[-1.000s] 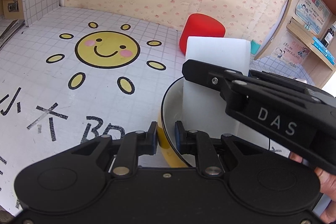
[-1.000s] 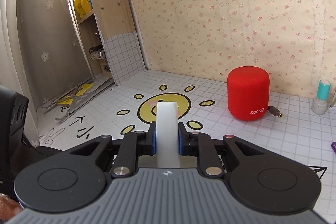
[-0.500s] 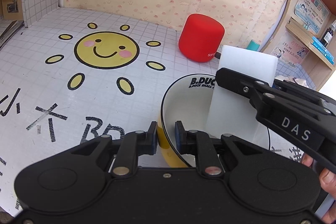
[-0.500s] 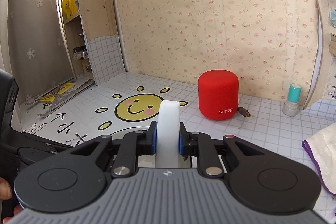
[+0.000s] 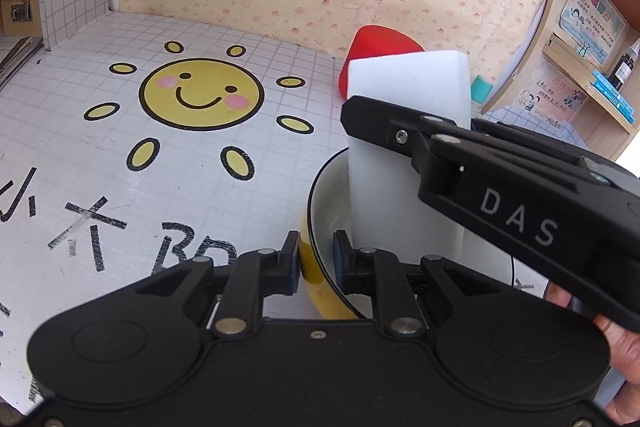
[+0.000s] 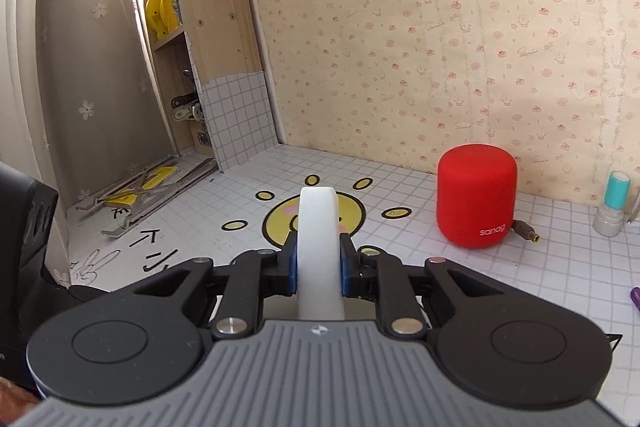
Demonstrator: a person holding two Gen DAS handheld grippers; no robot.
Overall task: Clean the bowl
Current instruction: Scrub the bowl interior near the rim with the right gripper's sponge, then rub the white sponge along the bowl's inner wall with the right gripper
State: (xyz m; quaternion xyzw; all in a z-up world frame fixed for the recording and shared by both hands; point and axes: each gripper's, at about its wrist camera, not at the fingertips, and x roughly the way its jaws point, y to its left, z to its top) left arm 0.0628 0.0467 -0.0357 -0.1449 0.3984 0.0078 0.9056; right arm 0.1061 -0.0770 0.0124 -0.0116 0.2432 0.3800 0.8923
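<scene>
I have the left tongs [image 5: 316, 259] clamped on the near rim of the bowl [image 5: 320, 211], one pad outside the yellow wall and one inside, so it can't slide on the counter [image 5: 100, 167] while I scrub. The right tongs [image 6: 319, 267] are pinched on the sponge [image 5: 400, 155], a white block standing long axis upright, lower end down inside the bowl, narrow edge toward its own camera; that lets me wipe the inner wall
</scene>
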